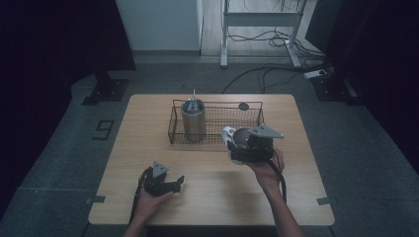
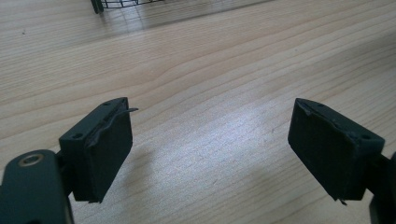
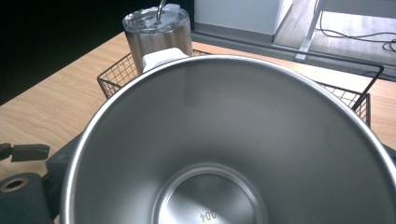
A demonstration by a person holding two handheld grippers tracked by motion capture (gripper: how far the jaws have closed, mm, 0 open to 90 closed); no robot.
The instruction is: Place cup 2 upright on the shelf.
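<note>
the steel cup (image 3: 233, 154) was clamped in the right gripper (image 1: 251, 147), raised just in front of the wire basket (image 1: 217, 138) that held a lidded tumbler (image 1: 193, 119). the left gripper (image 1: 165, 183) rested on the table (image 1: 148, 128), jaws apart and empty.

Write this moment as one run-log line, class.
left gripper: open, empty, by table | right gripper: shut on steel cup, near wire basket | tumbler: upright in basket
</note>
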